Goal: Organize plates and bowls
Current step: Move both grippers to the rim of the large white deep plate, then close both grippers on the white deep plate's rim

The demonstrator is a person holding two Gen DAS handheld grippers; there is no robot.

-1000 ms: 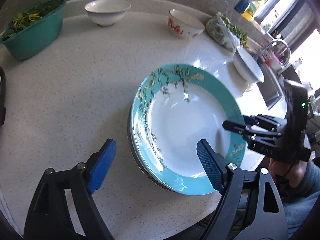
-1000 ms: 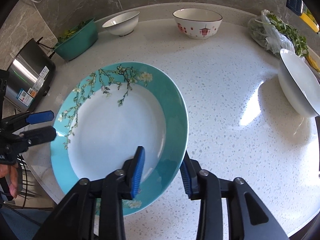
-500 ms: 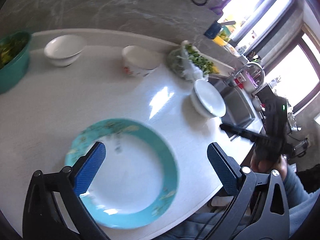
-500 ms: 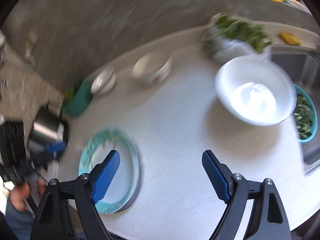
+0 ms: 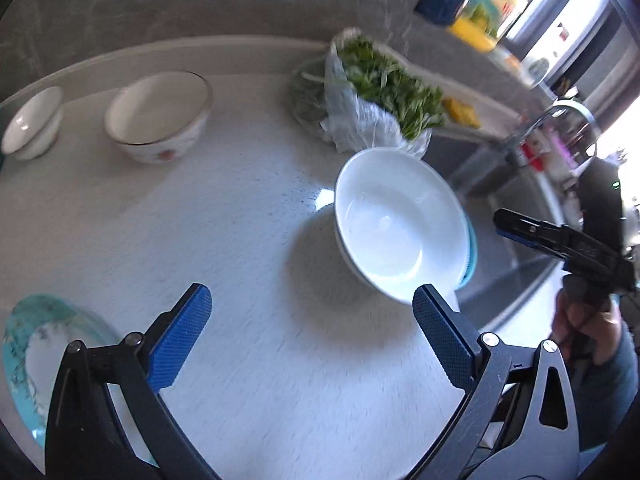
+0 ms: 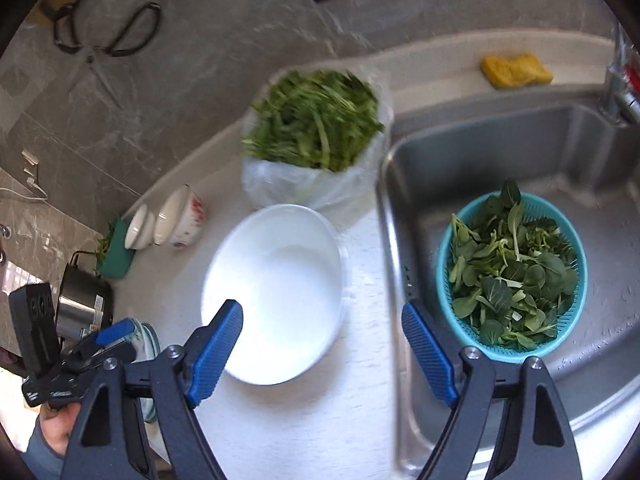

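Glossy white bowl (image 6: 276, 292), speckled matt countertop (image 5: 224, 216)

My left gripper (image 5: 312, 334) hangs with jaws spread wide above the speckled counter (image 5: 240, 240), holding nothing. Just beyond its right finger sits the white bowl (image 5: 396, 220), near the sink edge. Far left stand a floral bowl (image 5: 160, 116) and a small white bowl (image 5: 34, 122). The teal plate (image 5: 28, 360) lies near left. At right, the right gripper (image 5: 532, 232) looks nearly closed, though blurred.

Pale speckled table (image 5: 248, 216) curving along a grey marble wall (image 6: 168, 92). Steel sink (image 6: 500, 152) set into its right end, faucet (image 5: 560, 114) behind. Bright daylight through window (image 5: 568, 20).
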